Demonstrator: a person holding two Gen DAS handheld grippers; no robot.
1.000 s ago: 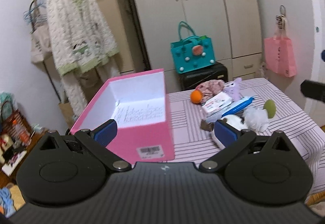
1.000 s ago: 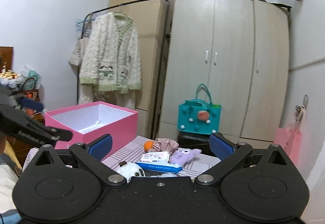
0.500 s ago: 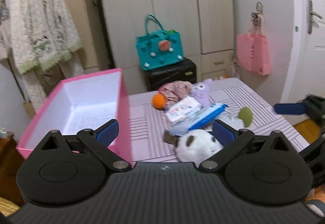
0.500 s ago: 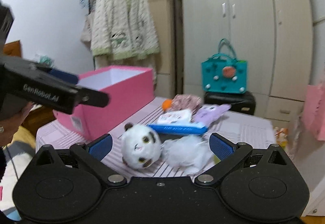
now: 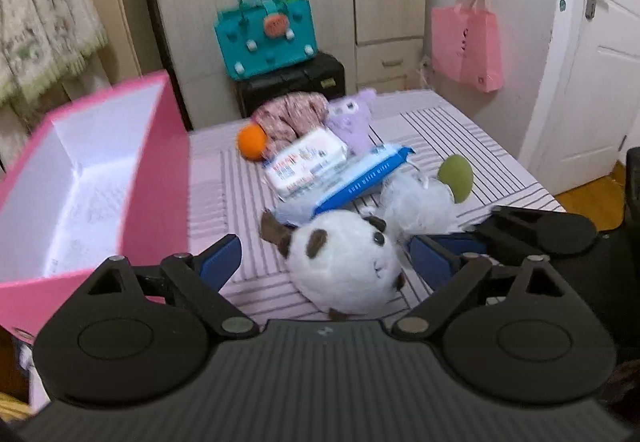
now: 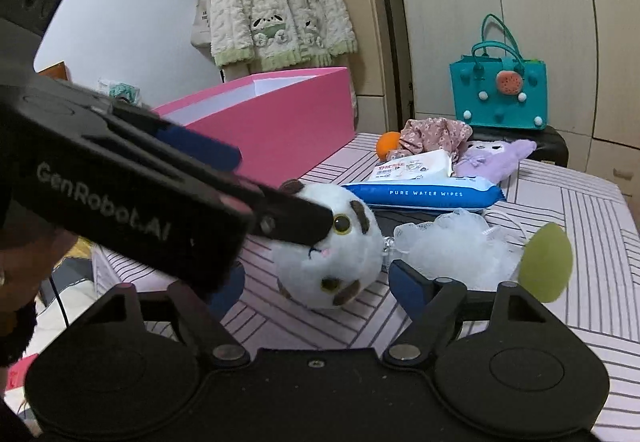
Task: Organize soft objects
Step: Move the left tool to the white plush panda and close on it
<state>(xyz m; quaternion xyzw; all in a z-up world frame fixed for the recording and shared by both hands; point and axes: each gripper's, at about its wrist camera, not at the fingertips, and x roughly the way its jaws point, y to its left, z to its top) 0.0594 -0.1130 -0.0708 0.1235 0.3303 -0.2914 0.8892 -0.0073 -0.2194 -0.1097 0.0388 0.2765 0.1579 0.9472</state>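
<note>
Nearest to both cameras, a round white plush with brown patches lies on the striped surface, near its front edge. The left gripper has the plush between its blue pads; its jaws are closing, with a gap still visible on each side. The right gripper frames the same plush from the other side, jaws also closing and not yet pressing on it. In the right wrist view the left gripper's black finger crosses in front of the plush's face.

Just beyond the plush lies a white mesh bath puff, with a green egg-shaped sponge touching it towards the right edge. Behind them a blue pack of water wipes lies flat, with a white pack of wipes resting partly on it. Further back, near the far edge, sit a purple plush, a bundle of floral pink cloth and an orange ball.

An open pink box with a white inside stands along the left edge.

Beyond the surface a teal bag sits on a black case.
</note>
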